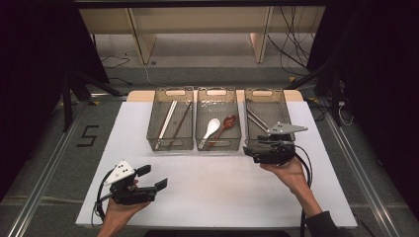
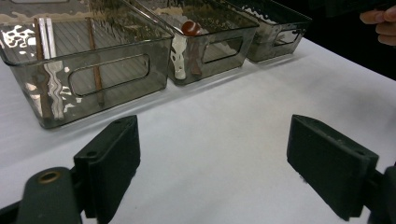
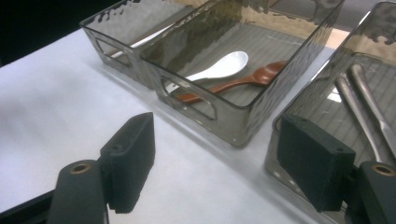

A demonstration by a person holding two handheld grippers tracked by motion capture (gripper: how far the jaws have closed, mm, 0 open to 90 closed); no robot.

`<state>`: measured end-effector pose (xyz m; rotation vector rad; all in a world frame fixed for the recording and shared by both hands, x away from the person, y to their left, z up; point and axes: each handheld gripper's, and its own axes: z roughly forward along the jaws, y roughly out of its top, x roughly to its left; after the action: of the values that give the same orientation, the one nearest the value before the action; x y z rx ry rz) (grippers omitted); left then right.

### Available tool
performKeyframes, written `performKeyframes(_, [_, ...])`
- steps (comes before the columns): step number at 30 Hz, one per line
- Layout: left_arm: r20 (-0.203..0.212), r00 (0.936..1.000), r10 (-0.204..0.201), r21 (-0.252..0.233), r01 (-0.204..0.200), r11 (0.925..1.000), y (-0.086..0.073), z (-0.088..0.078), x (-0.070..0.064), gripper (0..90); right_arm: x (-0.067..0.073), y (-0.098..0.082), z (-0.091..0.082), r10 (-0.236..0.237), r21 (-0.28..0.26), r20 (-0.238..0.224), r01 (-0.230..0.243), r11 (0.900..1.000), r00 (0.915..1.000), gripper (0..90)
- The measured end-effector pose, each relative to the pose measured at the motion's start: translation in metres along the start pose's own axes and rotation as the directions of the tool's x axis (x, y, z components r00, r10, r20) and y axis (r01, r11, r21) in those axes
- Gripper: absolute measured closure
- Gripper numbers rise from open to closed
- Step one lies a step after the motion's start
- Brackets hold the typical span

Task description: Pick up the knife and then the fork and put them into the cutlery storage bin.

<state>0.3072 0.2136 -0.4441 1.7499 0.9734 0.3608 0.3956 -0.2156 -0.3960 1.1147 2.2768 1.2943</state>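
Note:
Three smoky clear bins stand in a row at the back of the white table (image 1: pixel 217 187). The left bin (image 1: pixel 170 143) holds a white pair of chopsticks (image 1: pixel 167 123) and a brown pair (image 1: pixel 182 121). In the middle bin (image 1: pixel 219 143) lie a white spoon (image 1: pixel 213 127) and a brown spoon (image 1: pixel 226 123). Metal utensils (image 1: pixel 257 120) rest in the right bin (image 1: pixel 262 94). My left gripper (image 1: pixel 153 177) is open over the near left of the table, nothing between its jaws. My right gripper (image 3: pixel 215 158) is open at the right bin's (image 3: pixel 336 51) front corner, empty, facing the white spoon (image 3: pixel 224 66) and brown spoon (image 3: pixel 252 79).
Bare white table surface lies between the two grippers and in front of the bins. A floor rail and a "5" mark (image 1: pixel 89 136) sit left of the table. Cables and shelf legs stand behind the bins. The person's fingers (image 2: pixel 380 23) show at the left gripper view's top right.

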Motion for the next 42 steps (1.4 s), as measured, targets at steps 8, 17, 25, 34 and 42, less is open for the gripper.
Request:
performKeyframes(8, [0.001, 1.0000, 0.003, 0.004, -0.003, 1.0000, 0.000, 0.000, 0.000, 17.1, 0.003, -0.011, -0.005, 0.000, -0.019, -0.007, 0.000, 1.000, 1.0000, 28.8])
performKeyframes(17, [0.001, 1.0000, 0.007, 0.008, -0.008, 0.9999, 0.000, 0.000, 0.000, 17.1, 0.008, -0.026, -0.007, 0.002, -0.030, -0.025, -0.003, 1.000, 0.9997, 28.2])
performKeyframes(25, [0.001, 1.0000, 0.007, 0.009, -0.007, 0.9999, 0.000, 0.000, 0.000, 17.1, 0.015, -0.032, -0.012, -0.013, -0.048, -0.030, 0.011, 0.999, 0.9995, 26.9])
performKeyframes(34, [0.004, 1.0000, 0.008, 0.011, -0.009, 0.9999, 0.000, 0.000, 0.000, 17.1, 0.024, -0.047, -0.018, -0.013, -0.057, -0.052, 0.010, 0.998, 0.9986, 24.8])
performKeyframes(42, [0.007, 0.9999, 0.009, 0.009, -0.009, 0.9999, 0.000, 0.000, -0.001, 17.1, 0.030, -0.065, -0.024, -0.006, -0.060, -0.054, 0.003, 0.998, 0.9985, 22.0])
